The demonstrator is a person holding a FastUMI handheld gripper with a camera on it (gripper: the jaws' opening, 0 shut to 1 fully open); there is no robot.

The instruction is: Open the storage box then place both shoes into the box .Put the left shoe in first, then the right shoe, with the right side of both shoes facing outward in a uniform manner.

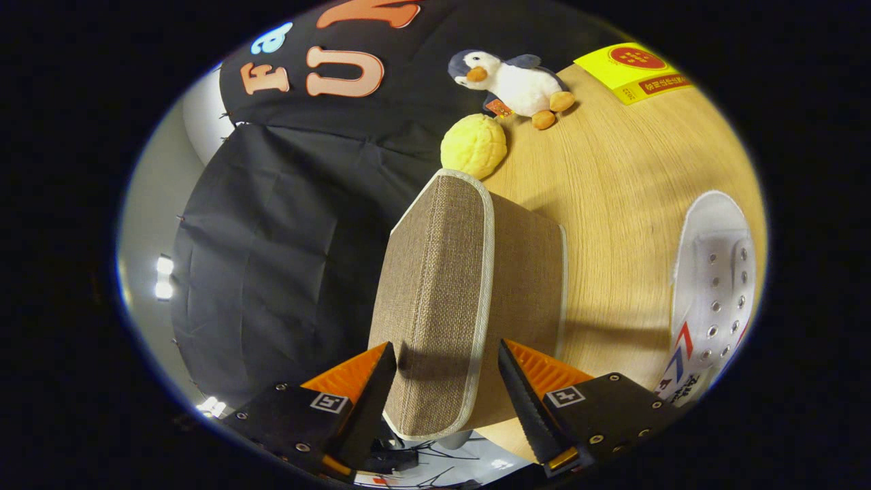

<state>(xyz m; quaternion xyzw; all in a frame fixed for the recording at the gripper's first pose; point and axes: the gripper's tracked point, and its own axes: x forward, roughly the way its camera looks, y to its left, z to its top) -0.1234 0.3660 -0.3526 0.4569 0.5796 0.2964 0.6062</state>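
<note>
Brown woven-fabric storage box point(469, 286) with pale trim along its edges, standing on the wooden table point(612, 204), its lid side between the fingers of the gripper point(447, 357). Jaws spread wide, one finger on each side of the lid edge; contact impossible to confirm. White lace-up shoe point(711, 292) with red and blue marks lying to the right, well apart from the box. Just beyond the box, a yellow bun-shaped toy point(474, 145); farther off, a plush penguin point(514, 82) and a yellow packet point(633, 71).
</note>
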